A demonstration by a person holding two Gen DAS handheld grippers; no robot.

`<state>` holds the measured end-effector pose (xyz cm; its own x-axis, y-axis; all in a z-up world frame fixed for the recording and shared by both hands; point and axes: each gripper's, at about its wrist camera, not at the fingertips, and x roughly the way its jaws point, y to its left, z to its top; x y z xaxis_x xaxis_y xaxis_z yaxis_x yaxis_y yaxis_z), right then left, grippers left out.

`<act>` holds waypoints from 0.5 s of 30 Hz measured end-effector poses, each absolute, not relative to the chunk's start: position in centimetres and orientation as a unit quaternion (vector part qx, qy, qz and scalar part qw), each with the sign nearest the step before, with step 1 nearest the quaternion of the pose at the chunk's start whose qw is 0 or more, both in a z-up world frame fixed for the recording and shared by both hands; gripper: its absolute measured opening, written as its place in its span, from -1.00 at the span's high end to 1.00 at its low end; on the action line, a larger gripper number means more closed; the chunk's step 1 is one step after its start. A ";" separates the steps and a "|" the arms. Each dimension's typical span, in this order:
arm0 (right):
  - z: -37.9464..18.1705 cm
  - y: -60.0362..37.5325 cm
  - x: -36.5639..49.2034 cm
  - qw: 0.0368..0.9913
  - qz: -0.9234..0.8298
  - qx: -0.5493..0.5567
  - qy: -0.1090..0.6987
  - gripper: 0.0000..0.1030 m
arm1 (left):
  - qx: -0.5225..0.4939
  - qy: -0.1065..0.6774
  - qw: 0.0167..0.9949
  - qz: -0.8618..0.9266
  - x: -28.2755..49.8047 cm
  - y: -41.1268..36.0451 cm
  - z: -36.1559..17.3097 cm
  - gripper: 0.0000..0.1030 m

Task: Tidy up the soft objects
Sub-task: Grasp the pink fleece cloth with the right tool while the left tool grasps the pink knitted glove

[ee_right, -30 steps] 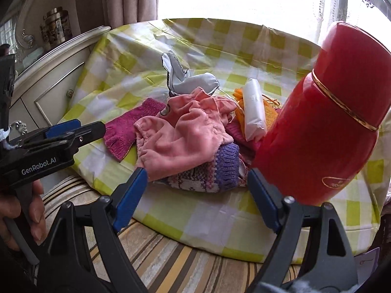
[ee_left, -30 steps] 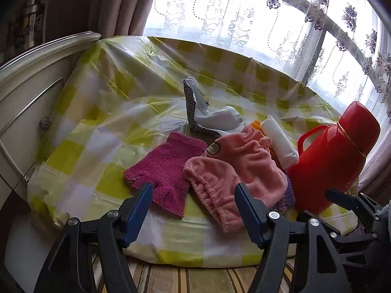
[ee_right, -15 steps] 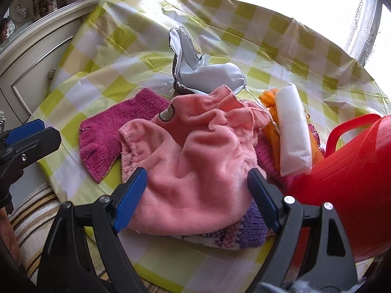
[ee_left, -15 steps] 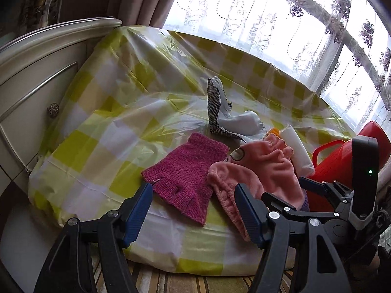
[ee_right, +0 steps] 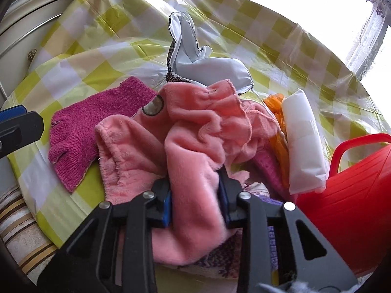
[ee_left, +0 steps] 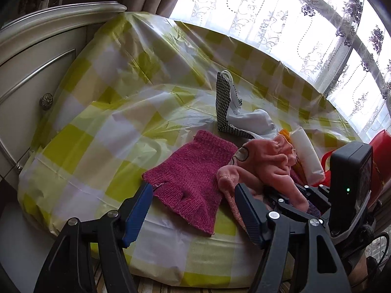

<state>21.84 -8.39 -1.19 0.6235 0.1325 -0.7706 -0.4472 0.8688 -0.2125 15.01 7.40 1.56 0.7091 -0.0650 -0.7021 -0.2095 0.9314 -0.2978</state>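
Note:
A pile of soft things lies on the yellow-checked tablecloth (ee_left: 102, 127). On top is a pink fleece cloth (ee_right: 195, 141), and my right gripper (ee_right: 195, 195) is closing its jaws on a bunched fold of it, pads pressing both sides. Left of the pile lies a magenta knitted glove (ee_left: 193, 180), flat on the cloth (ee_right: 80, 131). My left gripper (ee_left: 193, 210) hangs open just in front of the glove with nothing between its fingers. Behind stands a white and checked cloth piece (ee_right: 195, 66). A purple knit (ee_right: 220, 256) sits under the fleece.
A red thermos jug (ee_right: 354, 207) stands close on the right of the pile. A white rolled pack (ee_right: 303, 141) and an orange fabric (ee_right: 276, 107) lie between them. A cream cabinet (ee_left: 29, 73) flanks the table on the left; lace curtains (ee_left: 293, 17) hang behind.
My right gripper came down onto the pile and drew its jaws together on the pink fleece. My left gripper edged closer to the magenta glove, still open.

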 end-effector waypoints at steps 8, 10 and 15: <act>0.3 -9.8 21.2 0.899 0.170 -0.152 0.375 0.47 | -0.196 0.405 0.892 0.050 16.9 8.2 -0.2 -0.36; 1.2 -10.5 21.1 0.905 0.167 -0.136 0.366 0.47 | -0.199 0.415 0.886 0.054 17.4 8.5 -0.7 -0.36; 3.1 -12.1 20.7 0.915 0.166 -0.101 0.353 0.47 | -0.188 0.440 0.876 0.057 19.3 8.2 -1.8 -0.37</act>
<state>20.67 -12.09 3.09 0.6952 0.2326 -0.6801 -0.3755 0.9244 -0.0676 19.26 8.21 -1.80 0.6062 -0.0664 -0.7925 -0.2645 0.9229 -0.2797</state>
